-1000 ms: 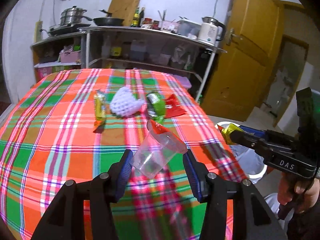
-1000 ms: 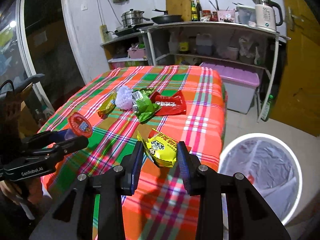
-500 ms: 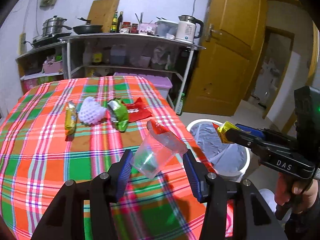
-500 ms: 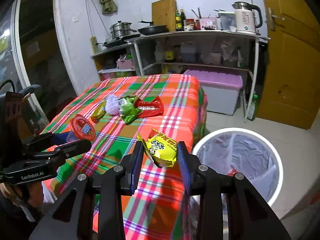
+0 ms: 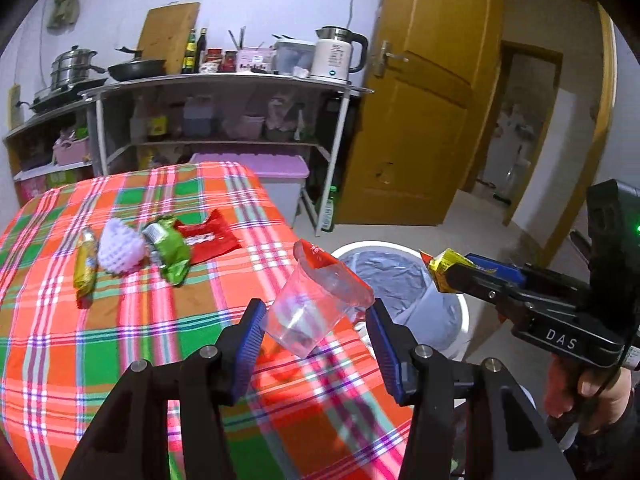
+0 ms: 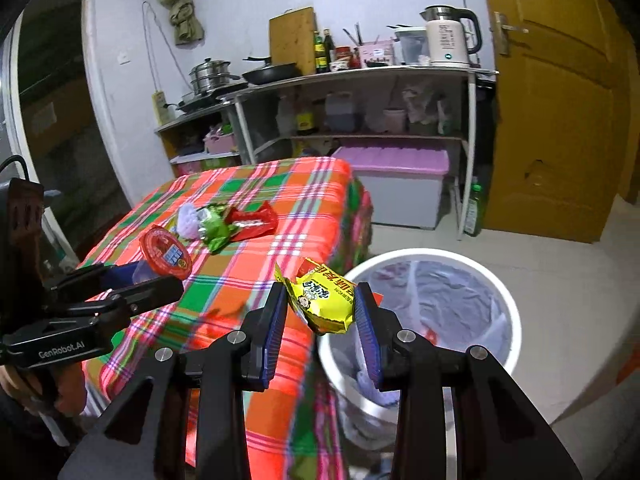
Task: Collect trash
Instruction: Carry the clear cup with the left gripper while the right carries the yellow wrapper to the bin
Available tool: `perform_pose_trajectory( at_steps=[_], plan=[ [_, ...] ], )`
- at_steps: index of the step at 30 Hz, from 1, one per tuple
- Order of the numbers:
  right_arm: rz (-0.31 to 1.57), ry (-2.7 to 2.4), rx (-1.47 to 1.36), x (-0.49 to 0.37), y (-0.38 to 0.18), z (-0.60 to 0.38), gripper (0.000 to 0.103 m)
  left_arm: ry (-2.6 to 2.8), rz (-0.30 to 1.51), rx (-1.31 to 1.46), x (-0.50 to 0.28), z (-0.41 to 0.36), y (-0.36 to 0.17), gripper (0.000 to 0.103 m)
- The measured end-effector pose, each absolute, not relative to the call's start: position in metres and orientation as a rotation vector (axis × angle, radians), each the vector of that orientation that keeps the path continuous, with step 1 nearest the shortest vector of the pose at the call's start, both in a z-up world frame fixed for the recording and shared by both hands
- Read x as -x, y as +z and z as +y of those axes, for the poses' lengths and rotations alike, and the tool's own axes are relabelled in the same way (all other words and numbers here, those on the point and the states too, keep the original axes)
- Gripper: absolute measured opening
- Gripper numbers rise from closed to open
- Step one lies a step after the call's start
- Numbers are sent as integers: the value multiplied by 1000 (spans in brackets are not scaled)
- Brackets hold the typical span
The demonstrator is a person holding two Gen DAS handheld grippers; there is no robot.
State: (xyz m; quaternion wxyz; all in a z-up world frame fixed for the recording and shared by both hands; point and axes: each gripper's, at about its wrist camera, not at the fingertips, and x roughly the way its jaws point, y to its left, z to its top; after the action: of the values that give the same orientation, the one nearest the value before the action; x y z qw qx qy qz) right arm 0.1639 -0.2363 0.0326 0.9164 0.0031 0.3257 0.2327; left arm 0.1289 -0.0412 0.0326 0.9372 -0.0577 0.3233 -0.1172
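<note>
On the far left of the bench (image 5: 52, 364), four pieces of trash lie untouched on the plaid cloth: a yellow stick wrapper (image 5: 85, 266), a white foam net (image 5: 119, 249), a green packet (image 5: 170, 249) and a red wrapper (image 5: 208, 237). None can fall; the risk is only that they get forgotten.

Further right, the left tongs (image 5: 316, 338) grip a clear plastic cup (image 5: 310, 312) with a red peel lid (image 5: 320, 258) hanging half open, held above the bench edge and short of the bin. The cup is thin and tapered, so a hard squeeze could buckle it and squirt it out, likely onto the cloth or floor.

Right again, the white bin (image 6: 508, 328) with its grey liner stands on the floor beside the bench. The right tongs (image 6: 322, 314) pinch a yellow snack bag (image 6: 324, 298) that hangs over the near rim, not the middle. Released here, the light bag may drift, catch the rim and land outside. With both tongs converging on one opening, they could also knock together.
</note>
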Motion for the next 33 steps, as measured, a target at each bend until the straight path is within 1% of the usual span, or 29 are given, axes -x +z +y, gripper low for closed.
perform_pose_trajectory(
  at_steps=[18,33],
  plan=[
    [684,394,-49,-168,24,-277,36,-312,689,93,-156,-85,23,52],
    [753,355,-97,-192,-5,-307,36,-358,747,71,-189,-116,-2,52]
  ],
)
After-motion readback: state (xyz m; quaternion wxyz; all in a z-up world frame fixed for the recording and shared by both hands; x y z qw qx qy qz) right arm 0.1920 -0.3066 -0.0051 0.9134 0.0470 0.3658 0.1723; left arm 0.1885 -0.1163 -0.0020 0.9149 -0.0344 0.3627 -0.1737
